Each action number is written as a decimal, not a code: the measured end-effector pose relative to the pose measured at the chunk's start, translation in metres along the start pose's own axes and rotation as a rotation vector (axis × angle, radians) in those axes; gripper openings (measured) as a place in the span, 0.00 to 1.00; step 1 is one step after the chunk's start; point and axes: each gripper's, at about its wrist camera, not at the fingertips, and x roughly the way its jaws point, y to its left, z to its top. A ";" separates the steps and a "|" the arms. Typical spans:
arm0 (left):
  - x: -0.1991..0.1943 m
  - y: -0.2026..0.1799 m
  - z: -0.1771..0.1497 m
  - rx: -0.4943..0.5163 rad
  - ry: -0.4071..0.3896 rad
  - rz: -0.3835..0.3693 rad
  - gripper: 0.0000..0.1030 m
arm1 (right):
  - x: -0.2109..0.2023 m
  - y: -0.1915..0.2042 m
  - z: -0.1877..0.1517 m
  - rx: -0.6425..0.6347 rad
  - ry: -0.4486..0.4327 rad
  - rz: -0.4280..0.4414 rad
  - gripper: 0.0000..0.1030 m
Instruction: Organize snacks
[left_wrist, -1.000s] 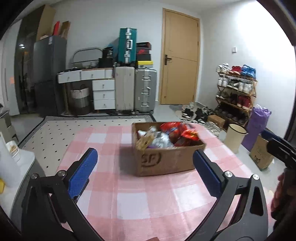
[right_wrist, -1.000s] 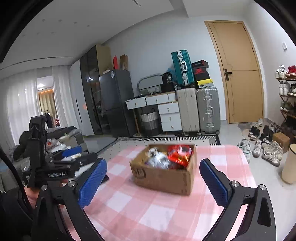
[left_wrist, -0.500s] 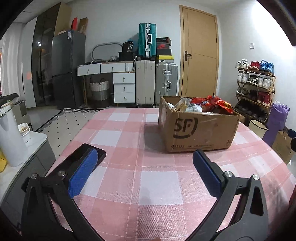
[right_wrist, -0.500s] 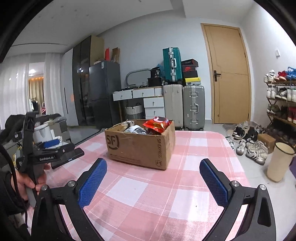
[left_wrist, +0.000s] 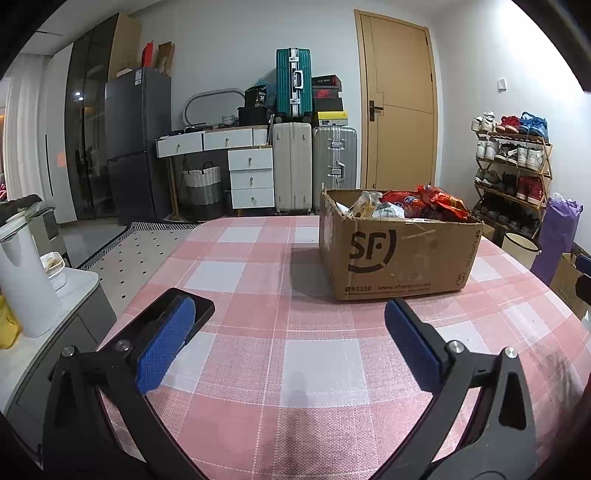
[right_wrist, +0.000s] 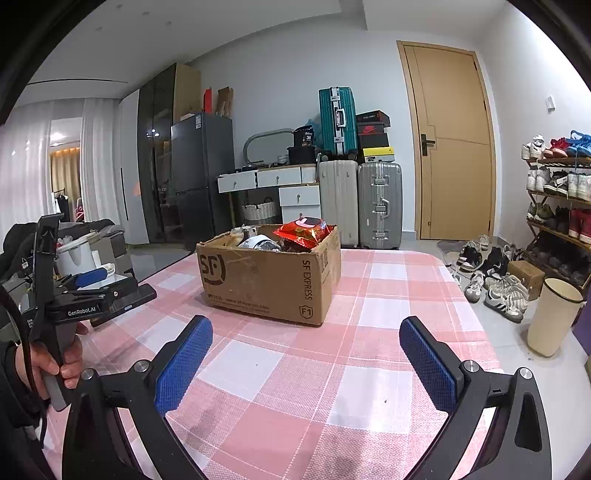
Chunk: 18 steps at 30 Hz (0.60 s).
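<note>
Left gripper (left_wrist: 290, 343): nearest in its own view; its two blue-padded fingers (left_wrist: 166, 343) are spread wide with nothing between them, low over the pink checked table (left_wrist: 314, 369).
Right gripper (right_wrist: 306, 363): likewise spread wide and holding nothing, over the near part of the table.
Phone (left_wrist: 173, 317): one dark slab lying flat near the table's left edge, partly behind the left finger in the left view; in the right view it shows only as a dark edge under the other gripper.
Hand (right_wrist: 55, 363): only the right view shows it, gripping the handle of the left gripper at the table's left side.
Cardboard box (left_wrist: 399, 251): one, open-topped, standing past the table's middle toward the far edge. The left view shows the broad "SF" face; the right view also shows the end panel printed "SF EXPRESS".
Snacks (left_wrist: 406, 206): heaped inside the box, rising above its rim; red bags and silvery packets, the exact count not readable. The right view shows one red bag (right_wrist: 304, 229) lying on top.
Bin (right_wrist: 552, 317): one cream bin on the floor off the table's right edge.
Suitcases (right_wrist: 380, 205): three against the far wall, two upright on the floor, one teal above.
Shoe rack (left_wrist: 511, 173): one, at the right wall; loose shoes on the floor are plain only in the right view.
</note>
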 end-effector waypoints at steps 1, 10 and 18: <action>0.000 -0.001 0.002 0.000 0.000 0.001 1.00 | 0.000 0.000 0.000 0.002 0.000 0.001 1.00; -0.005 -0.001 0.002 -0.002 -0.007 0.000 1.00 | -0.003 0.000 0.001 0.003 -0.001 -0.004 1.00; -0.006 0.000 0.002 -0.006 -0.006 0.000 1.00 | -0.002 0.000 0.004 0.001 0.007 -0.017 1.00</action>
